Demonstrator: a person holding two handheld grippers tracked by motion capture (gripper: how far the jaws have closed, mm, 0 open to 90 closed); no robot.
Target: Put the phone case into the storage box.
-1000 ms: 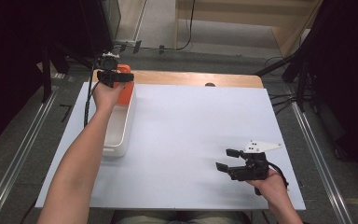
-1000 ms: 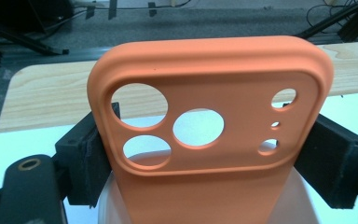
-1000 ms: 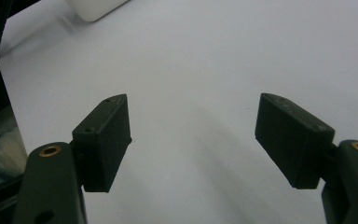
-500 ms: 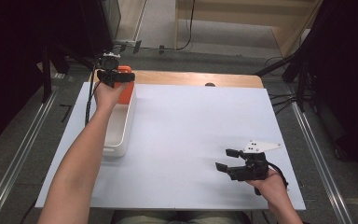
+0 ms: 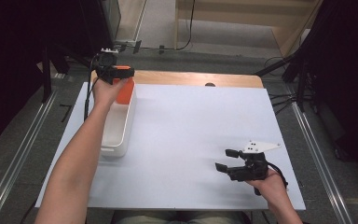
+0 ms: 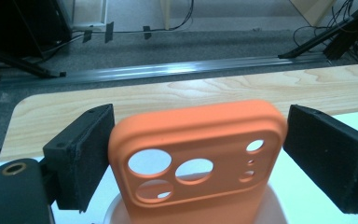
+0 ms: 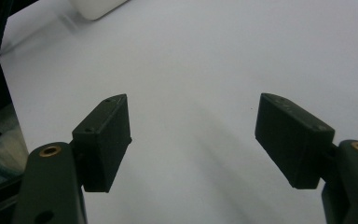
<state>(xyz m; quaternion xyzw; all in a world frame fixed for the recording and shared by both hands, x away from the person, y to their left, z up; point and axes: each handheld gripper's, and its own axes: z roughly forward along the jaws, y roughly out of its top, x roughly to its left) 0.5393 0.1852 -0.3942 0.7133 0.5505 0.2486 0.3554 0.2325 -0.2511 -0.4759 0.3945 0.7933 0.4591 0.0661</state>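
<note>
Change since earlier: left gripper (image 5: pixel 121 71) has drawn slightly back toward the far end of the white bin (image 5: pixel 121 135); its jaws have just been opening, and the orange phone case (image 6: pixel 196 163) stands between them. The right gripper (image 5: pixel 226 160) has kept its place.
Left gripper: in the left gripper view the left pad sits right at the case's edge, contact unclear, while the right pad stands clear of it with a gap, so the jaws are parted and not clamping.
Right gripper: jaws wide apart with bare white table (image 7: pixel 205 60) between them, hovering low over the near right part of the table.
Phone case: upright at the far end of the bin, camera cut-outs facing the gripper's camera.
Hidden: the case's lower end is cut off by the bottom of the left gripper view; from the high view the hand and gripper cover most of it, leaving an orange patch (image 5: pixel 126 91).
Bin contents: the visible part of its inside looks bare white; the stretch under the forearm is covered.
</note>
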